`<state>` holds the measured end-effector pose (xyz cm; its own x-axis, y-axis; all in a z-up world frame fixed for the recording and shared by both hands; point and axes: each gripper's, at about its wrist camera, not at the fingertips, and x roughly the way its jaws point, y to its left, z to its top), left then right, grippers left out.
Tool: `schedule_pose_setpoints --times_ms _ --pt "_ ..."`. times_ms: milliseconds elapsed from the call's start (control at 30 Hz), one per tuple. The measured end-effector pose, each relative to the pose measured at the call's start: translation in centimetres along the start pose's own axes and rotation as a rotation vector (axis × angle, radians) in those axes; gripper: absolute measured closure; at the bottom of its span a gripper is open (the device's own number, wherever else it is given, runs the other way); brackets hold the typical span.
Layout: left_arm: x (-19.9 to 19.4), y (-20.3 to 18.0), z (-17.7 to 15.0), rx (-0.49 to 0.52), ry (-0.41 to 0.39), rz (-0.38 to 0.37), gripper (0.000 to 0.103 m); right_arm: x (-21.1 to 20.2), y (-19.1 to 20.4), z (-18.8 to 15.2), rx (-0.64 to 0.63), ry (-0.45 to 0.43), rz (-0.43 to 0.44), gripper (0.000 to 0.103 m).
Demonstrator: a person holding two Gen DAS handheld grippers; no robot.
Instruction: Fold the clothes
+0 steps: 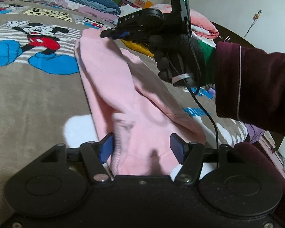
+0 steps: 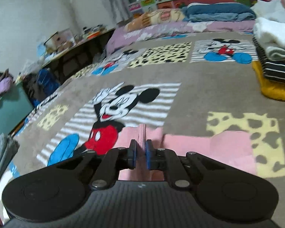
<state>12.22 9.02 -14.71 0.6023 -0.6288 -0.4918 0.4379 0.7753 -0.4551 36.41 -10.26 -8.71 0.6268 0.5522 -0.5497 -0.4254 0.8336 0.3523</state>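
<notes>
R gripper [image 2: 141, 152] pinched the pink top's [image 1: 112, 79] far end. L gripper [image 1: 141, 146] gaped wide around near end, not gripping. Mid-fold on the blanket [image 1: 38, 95]; next prob needs L to clamp.

"DAS" on right gripper [image 1: 112, 34]

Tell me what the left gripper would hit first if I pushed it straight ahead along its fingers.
Probably the pink garment itself: it lies between the open left gripper pads and stretches ahead toward the right gripper, which pinches its far end. Depth is uncertain in this fisheye view.
</notes>
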Motion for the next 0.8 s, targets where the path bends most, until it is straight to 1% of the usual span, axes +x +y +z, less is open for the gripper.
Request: schedule_pose_setpoints --times_ms 200,267,300,433,467,567,700,800 --pt "0.4 -0.4 -0.2 0.043 0.019 0.017 0.041 0.0 -0.6 0.2 0.007 -0.009 -0.019 0.092" --pt "0.6 -1.5 -0.5 0.142 0.029 0.052 0.041 0.4 -0.6 0.1 0.005 -0.001 -0.03 0.092" --pt "0.8 -2.4 -1.0 0.226 0.036 0.079 0.04 0.6 -0.6 0.1 0.005 0.004 -0.035 0.092" --pt "1.6 -5.1 -2.9 0.479 0.062 0.143 0.032 1.8 -0.8 -0.3 0.002 0.038 -0.06 0.092" --pt "1.6 -5.2 -3.0 0.494 0.064 0.143 0.032 2.1 -0.8 -0.4 0.002 0.044 -0.062 0.092" --pt "1.4 -4.8 -2.9 0.47 0.068 0.124 0.032 2.7 -1.0 -0.6 0.007 0.05 -0.069 0.092" --pt "1.6 -5.1 -3.2 0.501 0.076 0.136 0.031 3.4 -1.4 -0.9 0.014 0.069 -0.084 0.093" --pt "1.8 -5.0 -2.9 0.498 0.078 0.134 0.03 3.9 -1.6 -1.2 -0.002 0.083 -0.096 0.093"
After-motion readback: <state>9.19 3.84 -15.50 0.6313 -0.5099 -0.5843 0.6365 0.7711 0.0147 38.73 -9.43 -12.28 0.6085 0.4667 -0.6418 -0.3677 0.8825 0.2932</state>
